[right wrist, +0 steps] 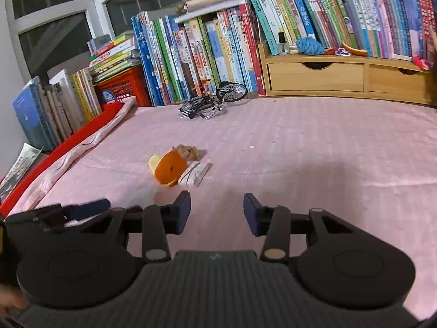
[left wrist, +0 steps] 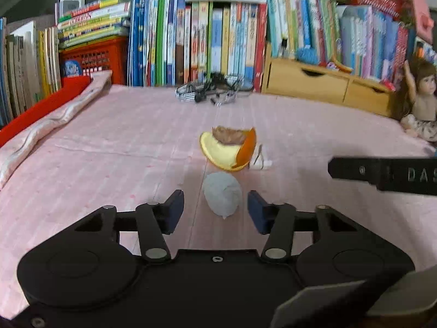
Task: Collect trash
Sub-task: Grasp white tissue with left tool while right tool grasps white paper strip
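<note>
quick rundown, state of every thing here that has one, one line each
left gripper: open, tissue wad between its fingers, untouched
right gripper: open, empty
tissue wad: crumpled, lying on the pink cloth
orange peel: curled open, brown scrap inside
wooden drawers: both shut
toy bicycle: tipped on its side

Books stand packed along the back, beside a red crate and wooden drawers. Toy bicycle lies on pink cloth. Doll far right.
</note>
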`<state>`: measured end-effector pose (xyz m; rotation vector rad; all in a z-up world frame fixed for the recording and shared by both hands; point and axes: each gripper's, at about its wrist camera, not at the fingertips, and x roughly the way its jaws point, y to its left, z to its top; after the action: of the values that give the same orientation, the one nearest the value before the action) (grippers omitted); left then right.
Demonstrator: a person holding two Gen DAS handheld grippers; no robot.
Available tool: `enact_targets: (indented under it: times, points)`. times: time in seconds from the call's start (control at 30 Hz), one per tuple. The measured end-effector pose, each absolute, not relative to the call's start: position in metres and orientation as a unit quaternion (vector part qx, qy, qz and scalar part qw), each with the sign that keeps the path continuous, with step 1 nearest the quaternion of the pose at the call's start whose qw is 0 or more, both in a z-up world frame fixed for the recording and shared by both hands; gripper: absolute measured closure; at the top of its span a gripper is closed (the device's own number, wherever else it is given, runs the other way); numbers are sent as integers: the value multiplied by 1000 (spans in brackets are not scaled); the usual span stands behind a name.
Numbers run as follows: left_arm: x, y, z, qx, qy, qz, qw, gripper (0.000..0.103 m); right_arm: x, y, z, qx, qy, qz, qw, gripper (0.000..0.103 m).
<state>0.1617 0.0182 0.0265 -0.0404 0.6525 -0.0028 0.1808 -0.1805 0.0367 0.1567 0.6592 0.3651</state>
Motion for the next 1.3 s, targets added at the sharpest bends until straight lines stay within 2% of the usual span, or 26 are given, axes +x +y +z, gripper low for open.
enact_targets:
  times: [0.13,0.17,0.27,0.63,0.7,0.8,0.93,1.1,1.3]
  points:
    - [173,17,15,-12,326,2,945,57,201,-168,33,68,332,183,923,53]
    - [175,17,12,-15,327,2,945,61,206,-165,32,65,335,183,922,53]
    - [176,26,12,-49,324,5,945,81,224,-156,30,62,346,185,918,53]
    - [129,52,37,-66,288,13,955,82,262,-115,17,33,371,186,909,52]
    - [121,53,40,-63,283,13,957,82,266,-113,17,42,371,189,908,48]
    - [113,53,43,-61,278,15,959,82,267,-111,15,41,373,186,908,48]
    - [103,53,44,-63,280,6,958,82,267,-127,12,60,378,139,913,62]
    - [98,53,44,-65,281,2,957,82,265,-135,12,105,381,169,903,62]
    - [94,50,44,-54,279,-1,959,82,272,-102,8,42,394,159,904,62]
